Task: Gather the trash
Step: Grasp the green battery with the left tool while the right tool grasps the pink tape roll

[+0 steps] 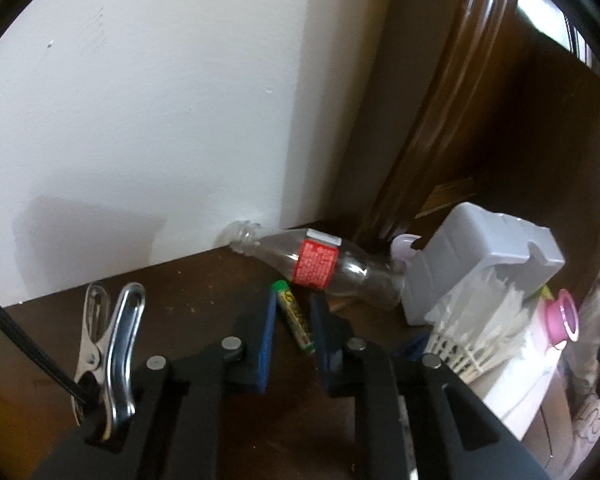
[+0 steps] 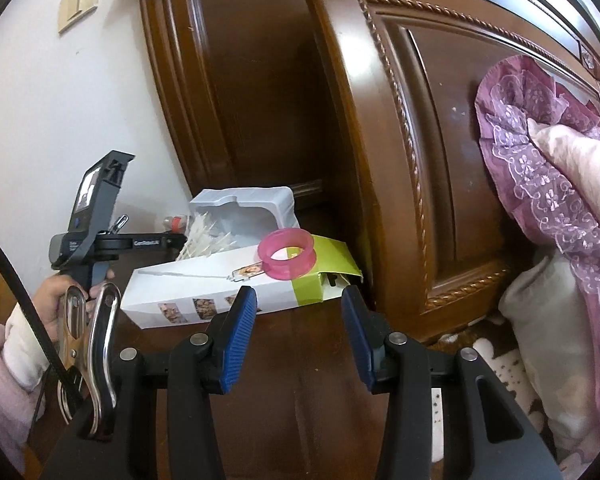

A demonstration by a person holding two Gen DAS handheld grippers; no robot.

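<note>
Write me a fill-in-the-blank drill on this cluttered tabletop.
The clear bottle lying on its side has a ____ label. The left gripper is closed on a stick whose cap is ____. A ____ ring sits on the white and green box. The right gripper holds nothing; it is ____.
Missing: red, green, pink, open.

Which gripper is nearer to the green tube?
Left. The left gripper has the green tube between its fingers; the right gripper stands apart, facing the white box.
</note>
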